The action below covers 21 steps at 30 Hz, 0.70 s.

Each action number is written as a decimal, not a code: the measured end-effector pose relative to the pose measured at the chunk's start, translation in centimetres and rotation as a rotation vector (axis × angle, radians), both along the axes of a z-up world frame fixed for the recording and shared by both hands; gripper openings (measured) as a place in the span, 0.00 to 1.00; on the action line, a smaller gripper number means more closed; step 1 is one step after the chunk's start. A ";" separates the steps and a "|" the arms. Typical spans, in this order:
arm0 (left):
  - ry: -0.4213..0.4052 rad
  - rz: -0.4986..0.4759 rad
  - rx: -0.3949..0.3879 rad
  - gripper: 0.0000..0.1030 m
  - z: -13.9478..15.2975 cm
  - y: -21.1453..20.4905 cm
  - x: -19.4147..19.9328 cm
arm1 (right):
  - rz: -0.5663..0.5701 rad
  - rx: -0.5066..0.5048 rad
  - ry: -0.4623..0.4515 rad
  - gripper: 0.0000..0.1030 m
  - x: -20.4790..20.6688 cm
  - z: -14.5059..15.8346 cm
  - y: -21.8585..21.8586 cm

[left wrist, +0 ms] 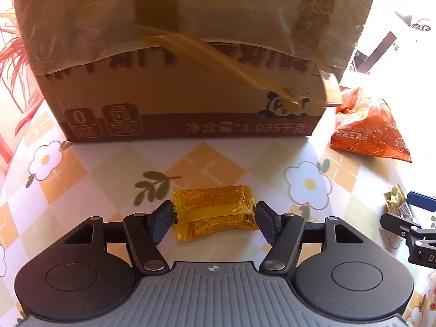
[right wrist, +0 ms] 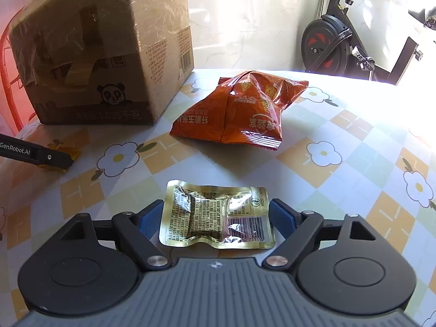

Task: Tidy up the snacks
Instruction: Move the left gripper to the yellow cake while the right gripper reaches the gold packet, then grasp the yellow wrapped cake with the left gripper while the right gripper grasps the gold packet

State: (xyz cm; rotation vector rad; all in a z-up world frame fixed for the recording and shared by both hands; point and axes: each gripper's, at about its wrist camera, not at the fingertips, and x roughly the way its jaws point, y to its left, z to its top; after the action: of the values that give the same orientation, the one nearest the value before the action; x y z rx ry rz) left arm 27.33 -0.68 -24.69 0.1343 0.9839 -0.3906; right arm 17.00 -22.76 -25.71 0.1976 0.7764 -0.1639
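Observation:
A yellow snack packet [left wrist: 215, 212] lies flat on the flowered tablecloth [left wrist: 114, 169] in front of a taped cardboard box [left wrist: 185, 81]. My left gripper [left wrist: 214, 215] is open around it, with a dark pad close to each short end. A gold foil packet [right wrist: 216, 215] lies between the blue pads [right wrist: 151, 220] of my right gripper [right wrist: 216, 212], which is open with the pads right at the packet's side edges. An orange chip bag [right wrist: 237, 109] rests beyond it, beside the box [right wrist: 103, 49]. The left wrist view shows my right gripper [left wrist: 406, 209] at the right edge, astride the gold packet [left wrist: 395, 199].
The box stands at the back left of the table. An exercise bike [right wrist: 340, 41] stands past the table's far right edge. A red chair frame [right wrist: 8, 62] shows behind the box. Bare tablecloth [right wrist: 354, 169] lies to the right of the gold packet.

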 end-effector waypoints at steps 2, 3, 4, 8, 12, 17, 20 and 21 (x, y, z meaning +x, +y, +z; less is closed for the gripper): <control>0.002 -0.004 0.004 0.66 -0.1 -1.3 -0.6 | -0.010 0.006 -0.003 0.82 -0.1 0.0 -0.4; 0.003 -0.009 0.001 0.66 -0.1 -1.8 -1.0 | -0.015 0.008 -0.005 0.81 -0.3 0.0 -0.6; 0.005 -0.015 -0.004 0.66 -0.1 -2.4 -1.4 | -0.017 0.010 -0.007 0.81 -0.4 0.0 -0.7; 0.016 -0.043 -0.024 0.66 -0.2 -4.2 -2.7 | -0.018 0.009 -0.017 0.81 -1.0 -0.1 -1.0; 0.029 -0.060 -0.041 0.66 -0.3 -5.4 -3.6 | -0.011 0.021 -0.026 0.81 -1.4 -0.1 -1.4; 0.028 -0.041 -0.048 0.66 -0.5 -6.1 -4.4 | 0.005 0.027 -0.049 0.81 -1.8 -0.2 -1.7; 0.036 -0.040 -0.063 0.66 -0.1 -5.7 -4.9 | 0.012 0.023 -0.059 0.81 -2.1 -0.3 -1.6; 0.040 -0.048 -0.071 0.66 -0.1 -5.6 -5.0 | 0.014 0.024 -0.063 0.81 -2.1 -0.3 -1.6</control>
State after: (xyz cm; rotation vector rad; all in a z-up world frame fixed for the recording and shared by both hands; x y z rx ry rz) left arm 22.28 -6.29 -24.75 0.0860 1.0061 -0.4731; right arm 14.91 -24.32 -26.00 0.2192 0.7175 -0.1345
